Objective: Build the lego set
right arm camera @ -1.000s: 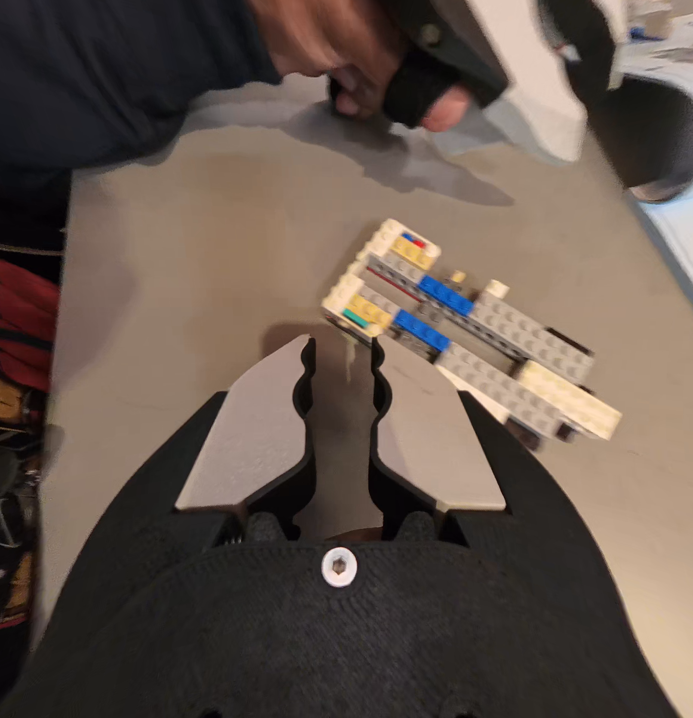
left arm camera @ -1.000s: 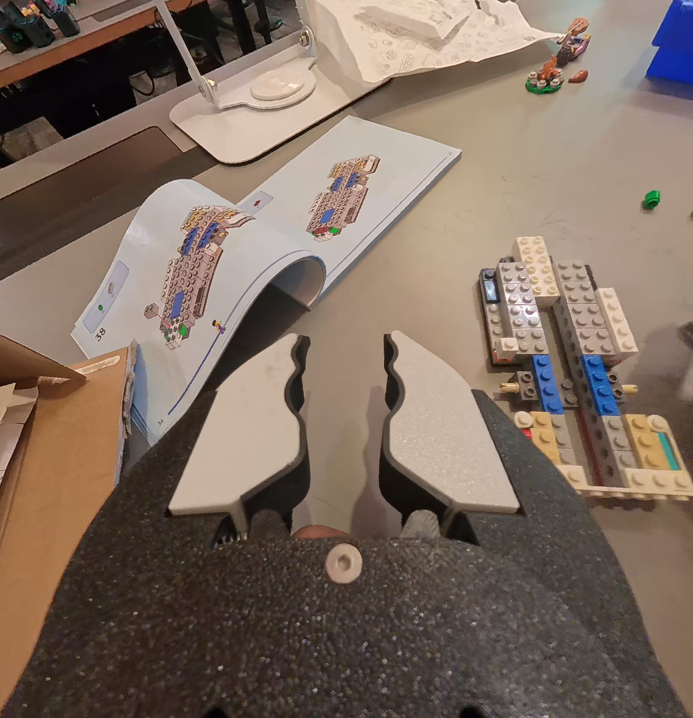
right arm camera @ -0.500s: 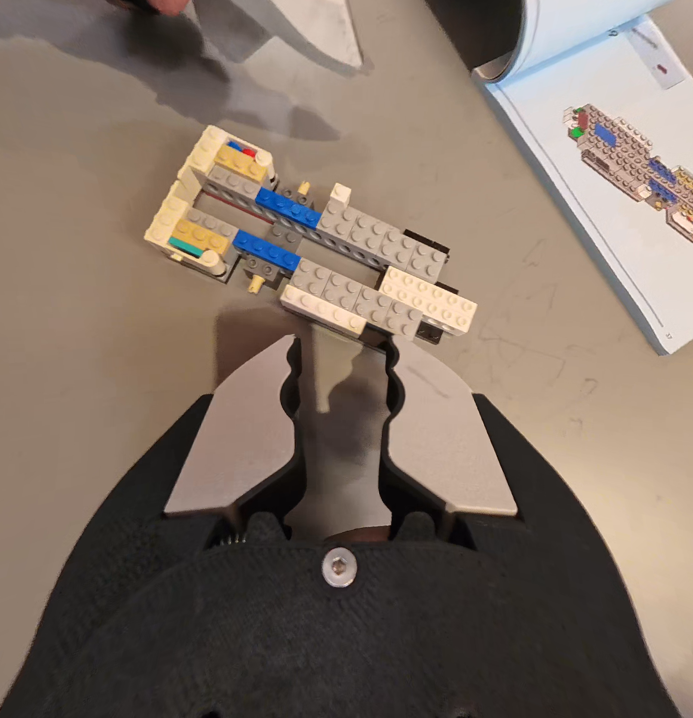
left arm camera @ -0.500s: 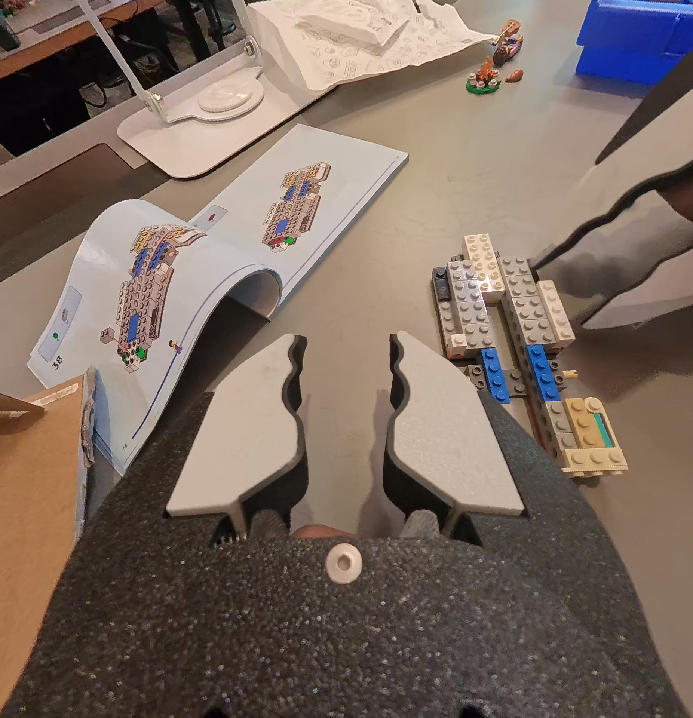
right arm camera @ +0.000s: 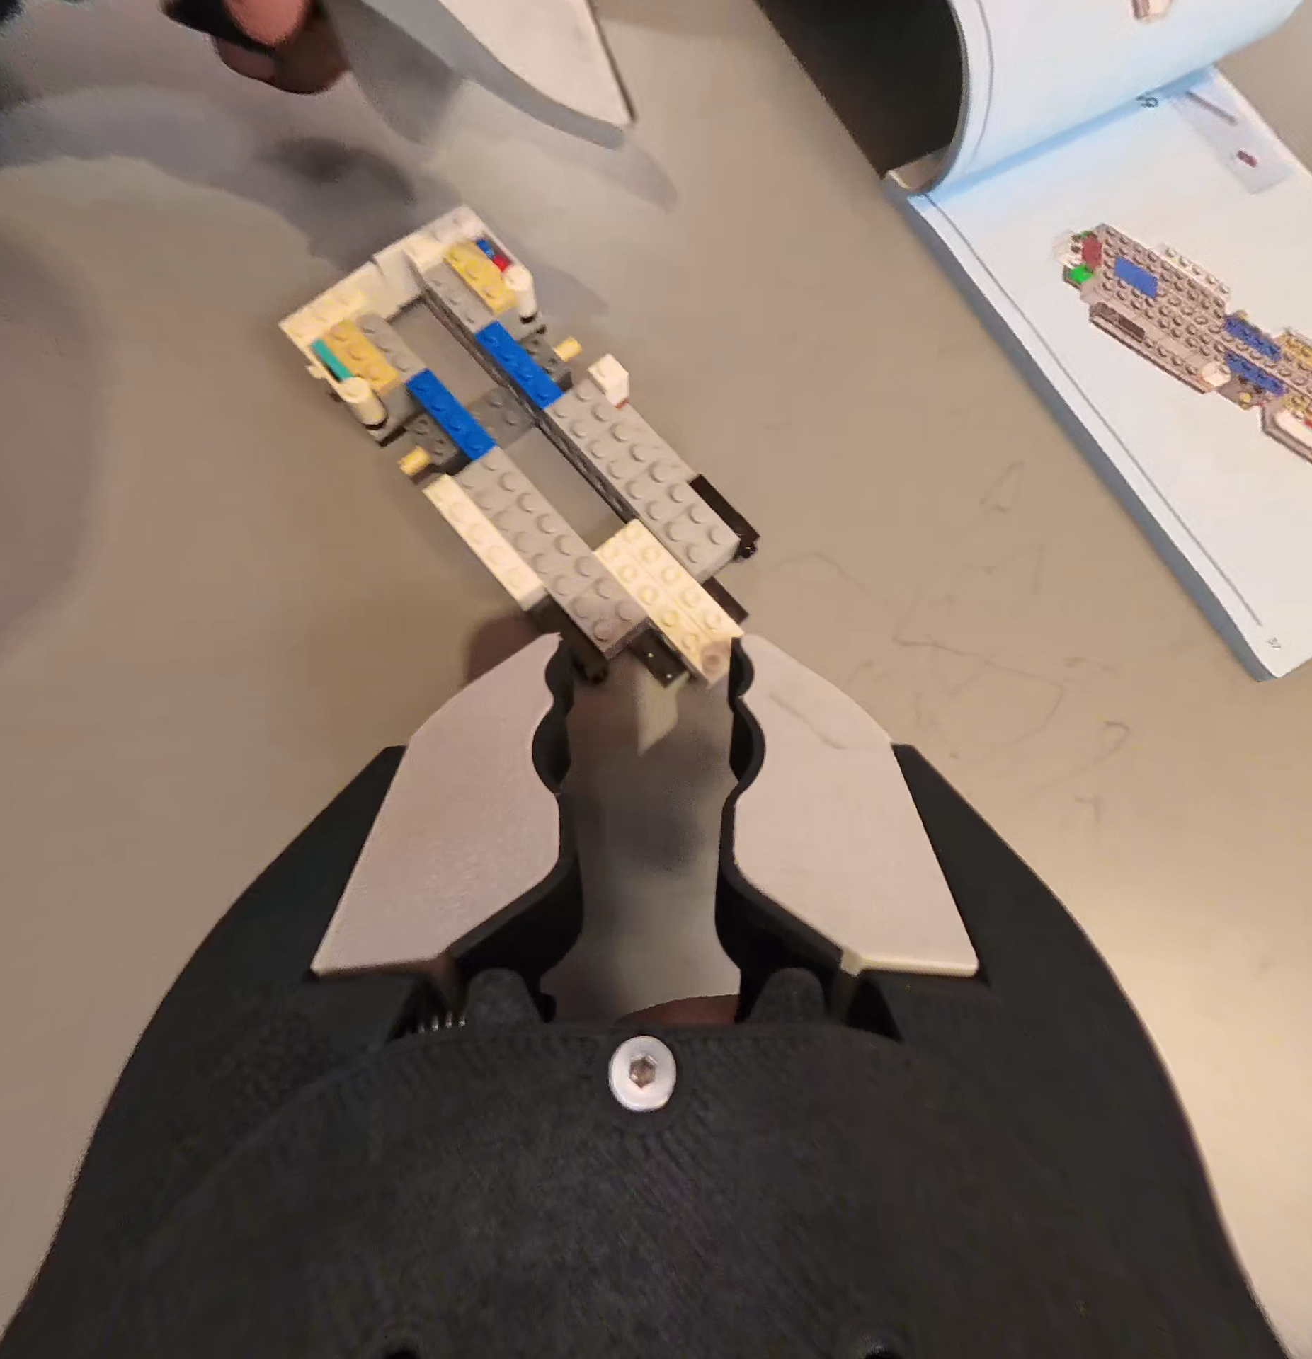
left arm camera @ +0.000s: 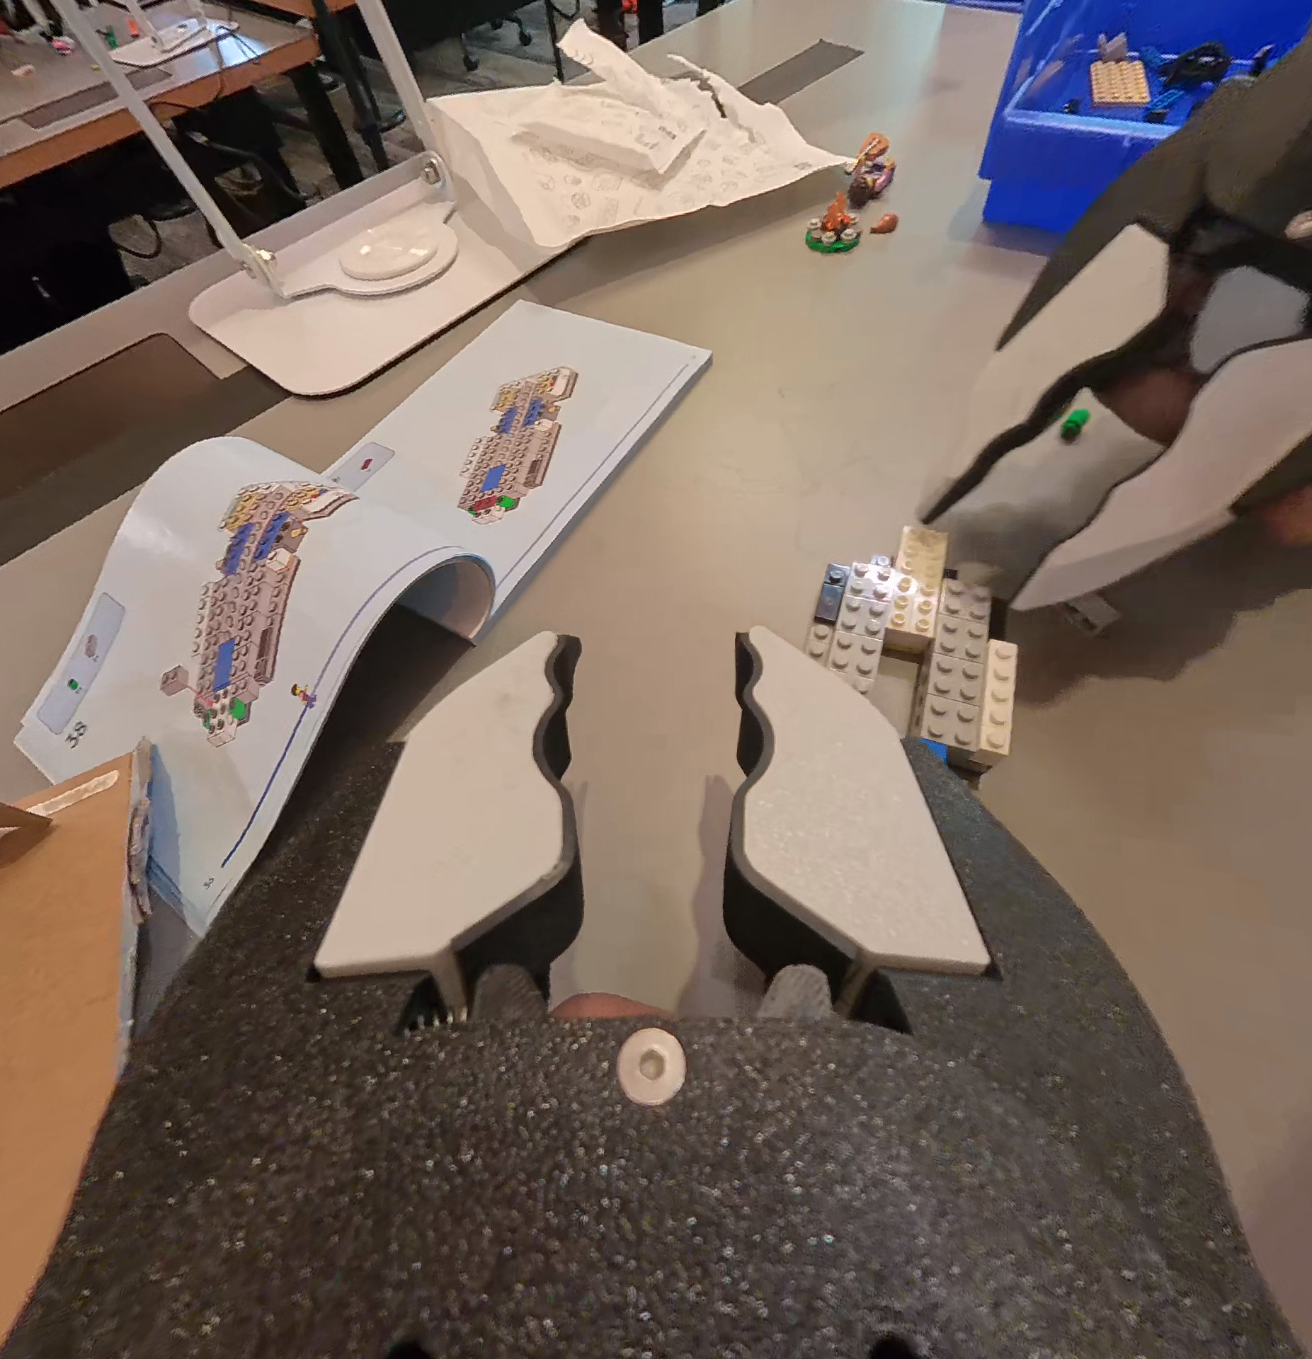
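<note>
A long brick model [right arm camera: 535, 456] of grey, cream, blue and tan bricks lies on the grey table [right arm camera: 196, 662]. My right gripper [right arm camera: 645, 654] is open, and the model's near end, a cream brick and a grey brick, sits just between its fingertips. The left wrist view shows the right gripper [left arm camera: 976, 559] astride the far end of the model [left arm camera: 954, 647]. My left gripper [left arm camera: 656, 647] is open and empty. It hovers over bare table between the model and an open instruction booklet [left arm camera: 491, 456]. One left gripper finger [right arm camera: 491, 66] shows blurred beyond the model's far end.
The booklet [right arm camera: 1153, 331] lies to the right in the right wrist view. A white lamp base [left arm camera: 329, 294], a crumpled white paper bag [left arm camera: 638, 162], small brick figures [left arm camera: 833, 228] and a blue bin [left arm camera: 1079, 110] stand farther back. A cardboard box [left arm camera: 42, 956] is at the left. A green piece [left arm camera: 1072, 423] lies beyond the model.
My right gripper opened wider and swung round to the model's cream and grey end, which is now between its tips. My left gripper drifted closer to the model, still open.
</note>
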Tool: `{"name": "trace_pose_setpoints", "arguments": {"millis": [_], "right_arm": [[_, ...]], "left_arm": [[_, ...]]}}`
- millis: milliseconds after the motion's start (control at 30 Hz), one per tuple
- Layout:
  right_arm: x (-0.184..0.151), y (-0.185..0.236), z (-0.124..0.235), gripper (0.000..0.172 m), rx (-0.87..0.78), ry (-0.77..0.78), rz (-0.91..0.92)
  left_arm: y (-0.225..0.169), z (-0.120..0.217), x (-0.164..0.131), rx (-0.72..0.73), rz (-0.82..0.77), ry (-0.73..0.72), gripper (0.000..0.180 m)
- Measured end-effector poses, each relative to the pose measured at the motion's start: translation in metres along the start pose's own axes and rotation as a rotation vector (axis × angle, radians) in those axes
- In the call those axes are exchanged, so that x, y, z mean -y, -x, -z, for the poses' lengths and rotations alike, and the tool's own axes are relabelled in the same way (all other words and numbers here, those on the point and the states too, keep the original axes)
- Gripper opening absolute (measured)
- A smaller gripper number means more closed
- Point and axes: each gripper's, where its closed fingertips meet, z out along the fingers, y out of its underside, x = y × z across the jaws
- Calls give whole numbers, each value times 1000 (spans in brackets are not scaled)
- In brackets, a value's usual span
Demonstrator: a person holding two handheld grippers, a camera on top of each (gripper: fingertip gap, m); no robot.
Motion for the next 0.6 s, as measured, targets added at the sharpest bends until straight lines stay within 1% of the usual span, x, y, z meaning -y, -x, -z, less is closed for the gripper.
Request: {"name": "trace_pose_setpoints", "arguments": {"millis": [167,333,433,500,600], "right_arm": [[-2,0,-5,43,-9,2,12],[2,-2,-4,44,-23,-14,18],[4,-4,-7,46,-16,-27,26],[4,-3,-11,53,-5,-24,30],[5,2,-12,52,27,-13,28]], "left_arm": [[-18,1,1,-88,-35,-3,44],[-37,5,0,-173,-122,5,45],[-46,5,-8,-196,-191,54,49],[-52,4,-16,-222,-215,104,54],[-57,3,-28,-238,-263,165,57]]}}
